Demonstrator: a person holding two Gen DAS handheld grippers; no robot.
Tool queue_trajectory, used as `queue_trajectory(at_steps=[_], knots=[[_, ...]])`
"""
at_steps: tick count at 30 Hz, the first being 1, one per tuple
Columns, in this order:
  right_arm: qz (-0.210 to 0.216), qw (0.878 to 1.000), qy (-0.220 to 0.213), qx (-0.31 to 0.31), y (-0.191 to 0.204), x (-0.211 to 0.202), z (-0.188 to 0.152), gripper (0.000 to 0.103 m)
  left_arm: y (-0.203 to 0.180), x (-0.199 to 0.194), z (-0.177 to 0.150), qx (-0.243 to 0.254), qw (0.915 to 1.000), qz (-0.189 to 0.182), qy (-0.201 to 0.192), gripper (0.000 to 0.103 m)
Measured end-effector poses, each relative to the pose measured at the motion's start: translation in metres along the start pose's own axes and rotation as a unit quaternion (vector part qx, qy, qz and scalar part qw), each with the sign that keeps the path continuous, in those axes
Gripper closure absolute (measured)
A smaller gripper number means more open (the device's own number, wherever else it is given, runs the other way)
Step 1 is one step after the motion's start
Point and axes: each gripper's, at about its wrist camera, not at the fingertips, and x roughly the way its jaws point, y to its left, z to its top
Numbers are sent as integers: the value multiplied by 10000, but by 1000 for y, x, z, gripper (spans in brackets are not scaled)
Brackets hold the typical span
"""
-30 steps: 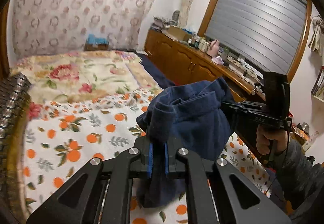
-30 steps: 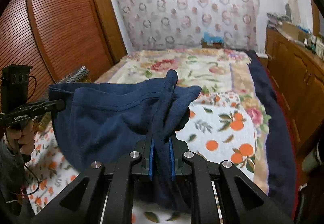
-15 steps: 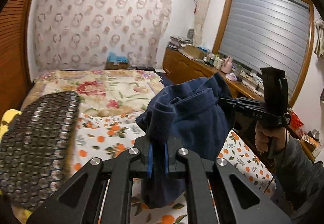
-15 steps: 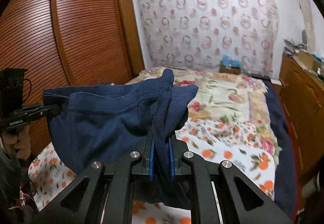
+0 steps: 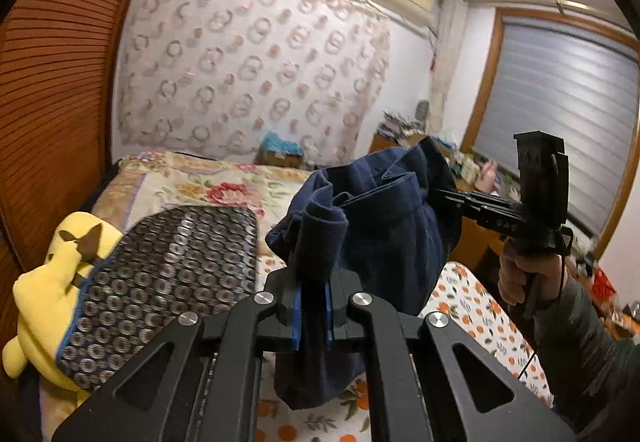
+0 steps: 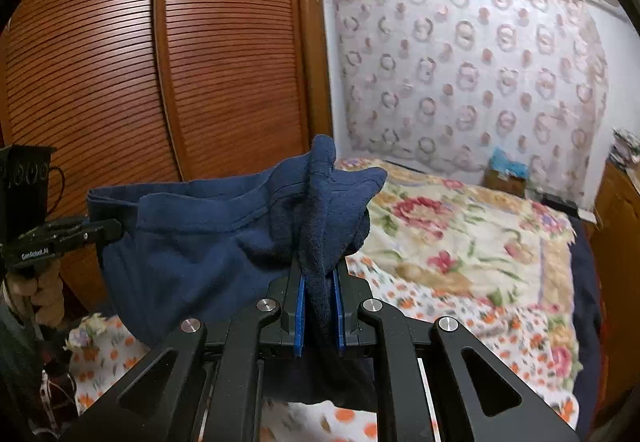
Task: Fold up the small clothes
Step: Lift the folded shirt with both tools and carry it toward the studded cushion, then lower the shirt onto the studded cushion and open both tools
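Note:
A small navy blue fleece garment point(image 5: 384, 242) hangs in the air above the bed, stretched between both grippers. My left gripper point(image 5: 312, 316) is shut on one bunched corner, cloth squeezed between its blue pads. My right gripper point(image 6: 319, 312) is shut on the other corner of the navy garment point(image 6: 192, 254), the fleece rising in a fold above its pads. In the left wrist view the right gripper point(image 5: 440, 198) shows from the side, held by a hand point(image 5: 524, 278). The right wrist view shows the left gripper point(image 6: 108, 232) at the far left edge of the cloth.
Below lies a bed with an orange-print sheet point(image 5: 472, 306) and a floral blanket point(image 6: 460, 234). A yellow plush toy point(image 5: 44, 286) and a dark patterned cushion point(image 5: 168, 282) sit at the left. A slatted wooden wardrobe point(image 6: 160, 62) stands left, a wooden cabinet point(image 6: 616, 242) right.
Both grippers have lifted the navy garment and swung toward the wardrobe side of the room. The bed sits lower in both views; the plush toy and cushion have come into view.

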Motion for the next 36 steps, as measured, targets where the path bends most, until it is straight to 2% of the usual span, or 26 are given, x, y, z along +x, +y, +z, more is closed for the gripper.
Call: queue_trajectory(at_steps=[4,9,13,17,21,26,29,30,32,33,34,36], knots=[[160,9994,-82,-305,8,22,20,92,25,-14,-2,-201,9995,142,-184,94],[448,9962,-6,-745,28,74,45,92,62,-33,-20,-657,9962,425,-392,94],[641,9915,380,-1063,46,148,54,92,100,-23,-48,-1153,9906,718,-143,94],[624,9864,802,-1289,58,222,43,92,132,-5,-79,-1510,9840,919,230,94],[679,9872,887,-1136,56,263,37,92,142,-5,-90,-1529,9820,1071,288,94],[488,9893,903,-1033,54,276,38,91,143,-3,-93,-1527,9811,1146,322,94],[212,9912,695,-1103,61,255,39,90,143,-2,-90,-1460,9812,1200,380,94],[195,9919,643,-1077,64,250,41,82,141,-3,-88,-1443,9808,1244,406,94],[203,9935,553,-975,68,236,40,72,140,-2,-86,-1407,9805,1297,450,94],[294,9938,509,-944,68,228,38,72,140,-3,-86,-1368,9807,1323,455,94],[377,9939,481,-918,69,221,35,71,137,-4,-85,-1321,9807,1363,473,92],[497,9935,521,-878,73,214,25,59,133,-5,-84,-1174,9803,1515,472,83]])
